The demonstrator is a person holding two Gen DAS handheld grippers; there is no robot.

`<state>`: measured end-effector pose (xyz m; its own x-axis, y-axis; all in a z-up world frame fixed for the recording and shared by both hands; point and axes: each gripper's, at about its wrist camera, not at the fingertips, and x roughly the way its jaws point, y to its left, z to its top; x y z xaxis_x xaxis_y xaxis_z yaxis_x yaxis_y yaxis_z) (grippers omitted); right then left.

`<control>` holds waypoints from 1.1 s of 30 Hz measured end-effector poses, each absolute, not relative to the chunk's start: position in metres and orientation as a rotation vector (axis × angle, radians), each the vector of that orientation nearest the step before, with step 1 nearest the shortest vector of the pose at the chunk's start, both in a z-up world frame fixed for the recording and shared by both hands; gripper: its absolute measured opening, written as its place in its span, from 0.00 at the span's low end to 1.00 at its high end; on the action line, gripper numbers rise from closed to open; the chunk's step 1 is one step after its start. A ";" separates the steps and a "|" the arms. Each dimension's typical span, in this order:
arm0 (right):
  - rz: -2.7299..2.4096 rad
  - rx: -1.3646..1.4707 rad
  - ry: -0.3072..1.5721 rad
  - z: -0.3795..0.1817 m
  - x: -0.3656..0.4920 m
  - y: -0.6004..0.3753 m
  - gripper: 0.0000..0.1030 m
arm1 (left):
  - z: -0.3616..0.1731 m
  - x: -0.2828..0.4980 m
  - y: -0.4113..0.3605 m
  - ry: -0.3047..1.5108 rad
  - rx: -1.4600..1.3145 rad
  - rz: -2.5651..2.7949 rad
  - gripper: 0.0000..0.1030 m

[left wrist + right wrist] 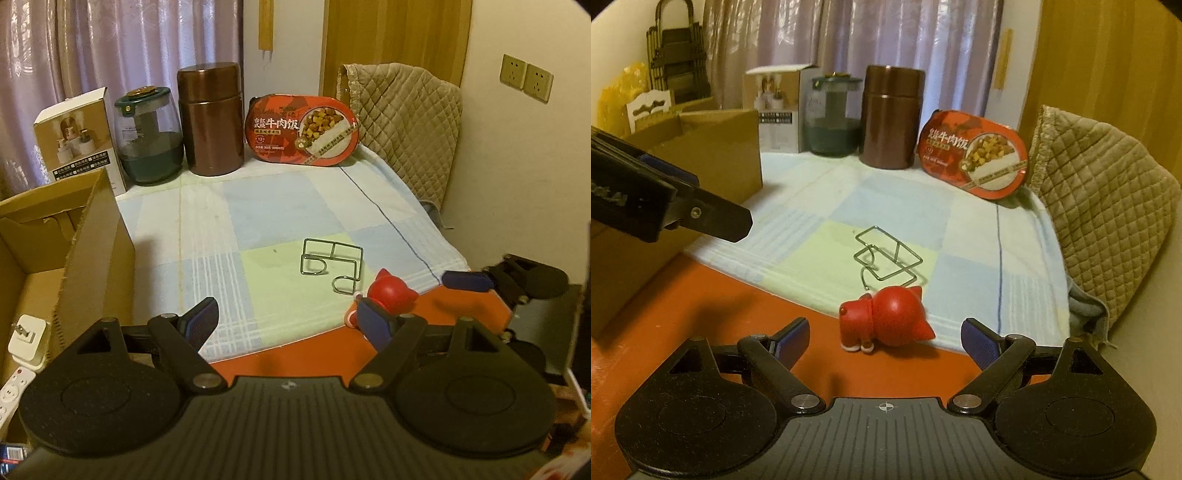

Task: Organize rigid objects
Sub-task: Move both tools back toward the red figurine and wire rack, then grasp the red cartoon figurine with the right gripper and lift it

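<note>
Right claw (884, 338) hangs spread and empty just short of the red cat figurine (886, 321), toppled at the cloth's edge on the table (701, 295). Straddle its rounder part, probably the head, squeezing squarely.

Room setting. Pale curtains (122, 48) hang at 11 o'clock; a wooden door (395, 40) stands at 1 o'clock; twin wall sockets (526, 76) sit on the cream wall (517, 166) at 2 o'clock. A quilted cover (410, 122) drapes beside the red table (701, 295). Lighting is dim and warm.
</note>
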<state>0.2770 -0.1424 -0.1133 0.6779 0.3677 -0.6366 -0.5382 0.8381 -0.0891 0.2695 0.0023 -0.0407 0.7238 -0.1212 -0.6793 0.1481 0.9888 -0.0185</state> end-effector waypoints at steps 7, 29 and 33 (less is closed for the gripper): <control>0.537 -0.297 0.668 -0.136 0.306 -0.134 0.84 | -0.055 0.275 0.003 0.759 0.024 -0.150 0.77; 0.434 -0.155 0.653 -0.125 0.303 -0.168 0.60 | -0.072 0.299 -0.015 0.764 -0.002 -0.177 0.77; 0.380 -0.089 0.668 -0.118 0.307 -0.186 0.60 | -0.081 0.311 -0.017 0.757 -0.018 -0.191 0.77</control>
<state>0.3070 -0.1863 -0.1182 0.7191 0.3147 -0.6196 -0.3711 0.9277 0.0404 0.3110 -0.0173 -0.0806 0.7105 -0.1784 -0.6807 0.1655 0.9826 -0.0848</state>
